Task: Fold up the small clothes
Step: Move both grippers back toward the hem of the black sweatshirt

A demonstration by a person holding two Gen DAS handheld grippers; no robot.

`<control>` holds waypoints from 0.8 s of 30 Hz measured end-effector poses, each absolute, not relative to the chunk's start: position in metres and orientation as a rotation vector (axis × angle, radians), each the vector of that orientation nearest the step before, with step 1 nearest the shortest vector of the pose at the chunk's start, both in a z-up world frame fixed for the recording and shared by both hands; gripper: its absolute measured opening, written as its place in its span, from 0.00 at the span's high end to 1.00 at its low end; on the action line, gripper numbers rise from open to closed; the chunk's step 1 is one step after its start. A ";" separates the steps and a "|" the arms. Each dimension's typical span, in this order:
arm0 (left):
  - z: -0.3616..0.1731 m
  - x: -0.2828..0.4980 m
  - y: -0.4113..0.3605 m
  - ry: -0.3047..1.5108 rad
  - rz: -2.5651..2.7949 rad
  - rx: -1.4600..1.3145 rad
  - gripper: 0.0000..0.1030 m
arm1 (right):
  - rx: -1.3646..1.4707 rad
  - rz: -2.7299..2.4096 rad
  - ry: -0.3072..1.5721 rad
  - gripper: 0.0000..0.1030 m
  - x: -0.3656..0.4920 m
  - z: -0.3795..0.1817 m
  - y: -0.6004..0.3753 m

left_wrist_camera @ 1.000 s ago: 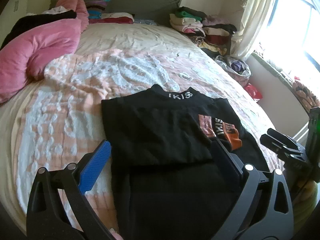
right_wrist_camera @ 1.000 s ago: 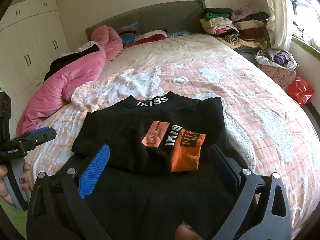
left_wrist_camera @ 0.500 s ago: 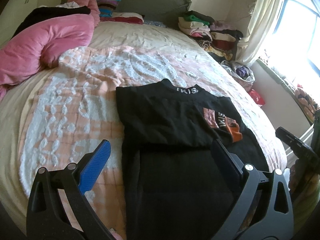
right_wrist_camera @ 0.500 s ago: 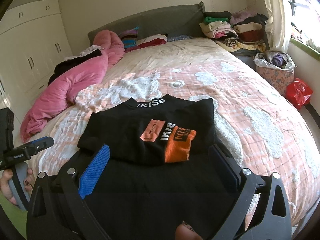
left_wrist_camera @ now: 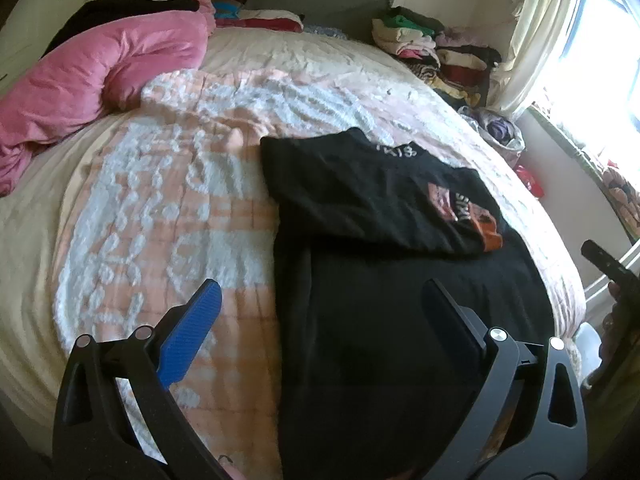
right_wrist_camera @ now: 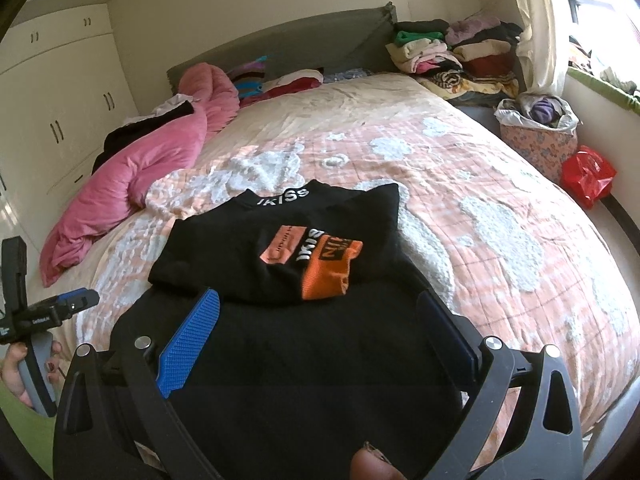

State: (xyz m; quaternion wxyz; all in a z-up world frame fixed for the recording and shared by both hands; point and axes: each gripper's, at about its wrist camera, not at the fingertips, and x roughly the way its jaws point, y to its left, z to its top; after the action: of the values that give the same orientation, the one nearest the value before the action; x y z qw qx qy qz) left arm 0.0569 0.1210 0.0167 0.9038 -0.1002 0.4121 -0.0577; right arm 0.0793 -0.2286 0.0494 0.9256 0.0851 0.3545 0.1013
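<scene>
1. Bedroom – a bed (right_wrist_camera: 460,168) w/ peach-and-white quilt fills both views; wardrobe (right_wrist_camera: 60,92) along its left side, window (left_wrist_camera: 592,40) and curtain on the right.
2. Quilt lies bare btwn the black shirt (right_wrist_camera: 288,240) and the headboard, and out to the bed's left edge in the left wrist view. A pink duvet (left_wrist_camera: 92,72) is bunched at the far-left corner; folded clothes stack (right_wrist_camera: 452,56) at the far-right corner; basket (right_wrist_camera: 540,132) and red bag (right_wrist_camera: 586,174) on the floor by the right edge.
3. Left gripper (left_wrist_camera: 320,316): fingers spread wide, holding nothing – blue pad over the quilt just left of the shirt's edge, other finger over black fabric.
4. Right gripper (right_wrist_camera: 320,320): also wide apart, empty, both fingers over the shirt's near half.
5. Shirt sits near the bed's foot edge, collar toward the headboard. Upper part is folded over, w/ orange-and-peach print panel and white lettering on top; collar has white letters.
</scene>
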 end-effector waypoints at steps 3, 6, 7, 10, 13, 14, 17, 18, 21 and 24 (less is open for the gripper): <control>0.013 0.053 0.123 0.866 -0.113 -0.205 0.09 | 0.176 0.206 0.728 0.04 0.076 0.048 -0.233; 0.011 0.046 0.123 0.878 -0.103 -0.195 0.09 | 0.179 0.205 0.735 0.04 0.072 0.046 -0.235; 0.009 0.043 0.123 0.885 -0.100 -0.191 0.09 | 0.180 0.204 0.737 0.04 0.071 0.045 -0.235; 0.006 0.036 0.124 0.900 -0.094 -0.187 0.09 | 0.180 0.209 0.741 0.04 0.067 0.042 -0.236; 0.004 0.030 0.124 0.910 -0.088 -0.180 0.09 | 0.179 0.213 0.745 0.04 0.062 0.041 -0.236; 0.003 0.028 0.125 0.914 -0.085 -0.176 0.09 | 0.178 0.214 0.746 0.04 0.061 0.040 -0.237; -0.001 0.021 0.126 0.930 -0.083 -0.173 0.09 | 0.178 0.212 0.749 0.04 0.058 0.039 -0.239; -0.003 0.019 0.126 0.936 -0.082 -0.173 0.09 | 0.180 0.211 0.750 0.04 0.057 0.038 -0.241; -0.008 0.014 0.127 0.951 -0.086 -0.176 0.09 | 0.185 0.205 0.757 0.04 0.055 0.036 -0.244; -0.011 0.007 0.129 0.958 -0.091 -0.181 0.09 | 0.183 0.202 0.761 0.04 0.051 0.034 -0.246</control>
State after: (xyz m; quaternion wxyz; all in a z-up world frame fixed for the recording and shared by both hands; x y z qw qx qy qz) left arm 0.0069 0.1289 -0.0111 0.8825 -0.0868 0.4602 -0.0436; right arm 0.0514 -0.2461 0.0343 0.9194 0.0892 0.3704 0.0981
